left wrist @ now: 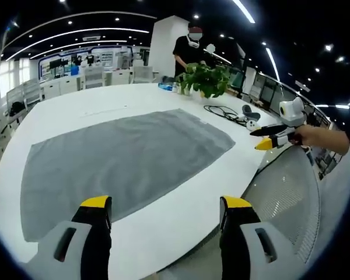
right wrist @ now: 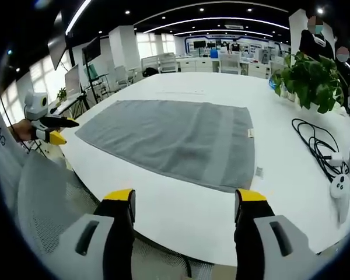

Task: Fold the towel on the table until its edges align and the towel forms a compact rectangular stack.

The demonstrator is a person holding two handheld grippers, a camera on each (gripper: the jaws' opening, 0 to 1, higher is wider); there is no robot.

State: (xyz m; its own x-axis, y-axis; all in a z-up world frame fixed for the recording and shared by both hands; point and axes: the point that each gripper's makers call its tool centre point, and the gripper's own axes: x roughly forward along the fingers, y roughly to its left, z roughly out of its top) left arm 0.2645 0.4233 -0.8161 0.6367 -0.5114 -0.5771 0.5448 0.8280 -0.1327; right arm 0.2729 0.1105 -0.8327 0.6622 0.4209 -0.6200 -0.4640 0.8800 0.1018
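In the left gripper view we are holding the left gripper (left wrist: 166, 213) with jaws apart above the near edge of the white table (left wrist: 76, 108); the grey towel (left wrist: 122, 160) is lying flat, unfolded, and the right gripper (left wrist: 268, 137) is hovering beyond the table's right edge. In the right gripper view we are holding the right gripper (right wrist: 185, 204) likewise gaping, gripping nothing; a potted plant (right wrist: 309, 79) and black cable (right wrist: 315, 143) are sitting beside the towel.

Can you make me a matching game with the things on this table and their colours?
Things:
1. towel
2. potted plant
3. cable
4. table

Colours:
A. green
B. white
C. grey
D. black

Pairs: 1-C, 2-A, 3-D, 4-B
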